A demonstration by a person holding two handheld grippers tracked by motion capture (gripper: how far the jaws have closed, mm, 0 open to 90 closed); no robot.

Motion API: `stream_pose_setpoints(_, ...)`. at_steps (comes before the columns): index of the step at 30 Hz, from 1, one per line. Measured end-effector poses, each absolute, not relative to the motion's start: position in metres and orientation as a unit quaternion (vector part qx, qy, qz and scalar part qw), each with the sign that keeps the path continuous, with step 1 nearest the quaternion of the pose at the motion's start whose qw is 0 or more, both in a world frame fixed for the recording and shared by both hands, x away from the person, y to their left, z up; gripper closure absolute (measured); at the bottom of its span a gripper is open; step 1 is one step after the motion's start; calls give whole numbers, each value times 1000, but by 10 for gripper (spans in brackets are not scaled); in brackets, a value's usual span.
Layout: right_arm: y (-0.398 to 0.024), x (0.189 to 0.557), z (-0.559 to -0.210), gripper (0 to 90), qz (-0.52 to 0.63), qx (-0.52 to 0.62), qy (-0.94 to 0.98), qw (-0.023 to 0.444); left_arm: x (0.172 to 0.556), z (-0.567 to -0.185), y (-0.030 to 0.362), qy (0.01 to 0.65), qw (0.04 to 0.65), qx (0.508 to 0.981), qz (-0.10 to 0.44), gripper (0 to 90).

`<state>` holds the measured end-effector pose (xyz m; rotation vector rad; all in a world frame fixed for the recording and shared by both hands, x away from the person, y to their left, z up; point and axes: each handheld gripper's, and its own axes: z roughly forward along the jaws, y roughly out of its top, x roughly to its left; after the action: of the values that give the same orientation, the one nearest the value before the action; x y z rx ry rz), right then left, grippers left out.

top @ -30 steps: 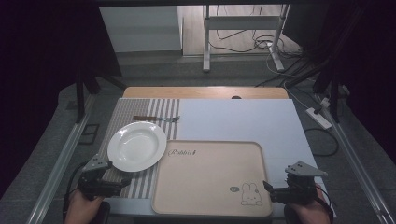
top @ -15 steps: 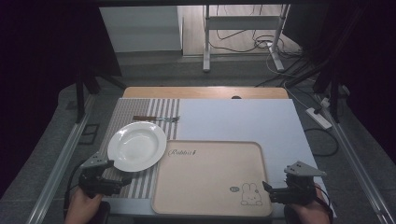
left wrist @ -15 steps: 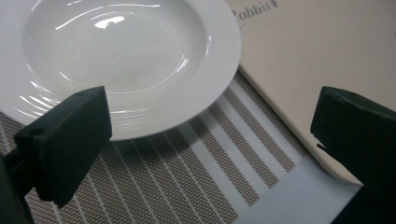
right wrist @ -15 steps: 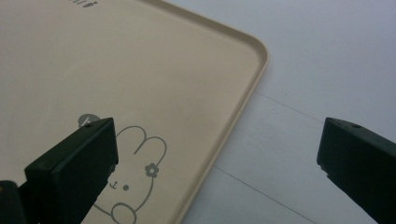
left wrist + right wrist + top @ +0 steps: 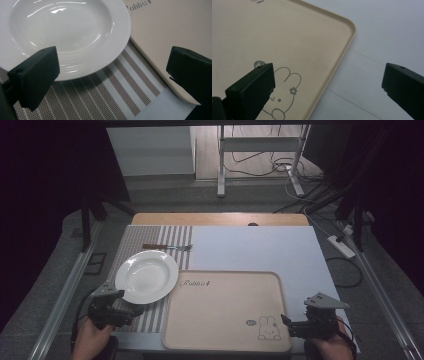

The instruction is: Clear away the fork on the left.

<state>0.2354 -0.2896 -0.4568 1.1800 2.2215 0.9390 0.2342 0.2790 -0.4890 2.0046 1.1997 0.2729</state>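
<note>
The white plate (image 5: 146,276) lay on the striped placemat (image 5: 150,317), just left of the beige tray (image 5: 225,310). The left gripper (image 5: 131,311) hovered beside the plate's near rim, jaws wide and empty. The right gripper (image 5: 286,324) sat at the tray's near right corner, also wide apart.

The high view is dim, its left and right edges nearly black; the table (image 5: 250,250) is evenly lit; soft glare streaks the plate (image 5: 70,37); near jaws blur slightly.
</note>
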Motion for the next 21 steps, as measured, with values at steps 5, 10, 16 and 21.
stream_pose_setpoints(5,-289,236,-457,0,339,426,807,227,241,-488,274,467,383,790,108,0)
stream_pose_setpoints(10,-289,236,-457,0,338,427,808,226,247,-489,265,460,374,799,104,0)
stream_pose_setpoints(16,-289,236,-457,0,336,426,808,227,255,-491,261,451,371,805,106,0)
stream_pose_setpoints(21,-289,236,-457,0,336,426,809,227,264,-494,255,447,368,810,94,0)
